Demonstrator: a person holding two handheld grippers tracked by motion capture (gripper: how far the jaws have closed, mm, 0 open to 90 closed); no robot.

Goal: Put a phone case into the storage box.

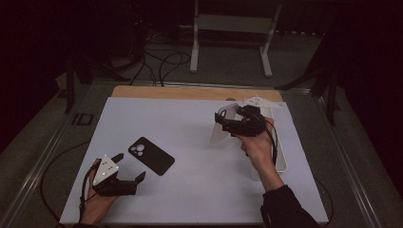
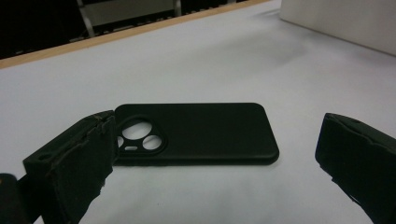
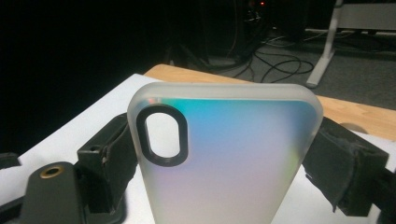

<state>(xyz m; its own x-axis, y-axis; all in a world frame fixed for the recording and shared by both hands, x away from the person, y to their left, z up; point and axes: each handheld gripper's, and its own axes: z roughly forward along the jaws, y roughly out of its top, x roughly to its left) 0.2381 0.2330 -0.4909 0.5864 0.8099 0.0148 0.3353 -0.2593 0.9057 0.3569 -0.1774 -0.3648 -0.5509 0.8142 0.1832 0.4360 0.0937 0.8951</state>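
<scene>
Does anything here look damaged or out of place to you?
One thing: the padding on the left gripper looks torn and ragged at its edges. Otherwise things look orderly. The black phone case lies flat on the white table, and the right gripper holds a frosted phone case by its sides.

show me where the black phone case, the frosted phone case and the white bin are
black phone case (image 2: 210, 130), left gripper view, flat back panel.
frosted phone case (image 3: 233, 158), right gripper view, middle of its back.
white bin (image 1: 281, 161), high view, right rim.

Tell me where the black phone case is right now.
The flat black rubbery phone case lies on the white table, left of centre in the high view, just ahead of the open left gripper.
</scene>
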